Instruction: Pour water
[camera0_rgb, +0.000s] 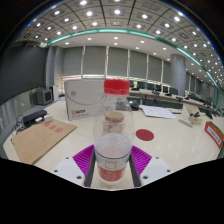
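bottle (113, 125) base — hidden; box (84, 107) lettering — illegible

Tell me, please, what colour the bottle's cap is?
Red, on the clear bottle; clearest in the gripper view.

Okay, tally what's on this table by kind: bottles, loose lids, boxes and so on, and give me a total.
Bottle, clear, with red cap, between the gripper fingers: 1
Loose red lid on the table: 1
Flat brown cardboard: 1
White box with red print: 1
Total: 4
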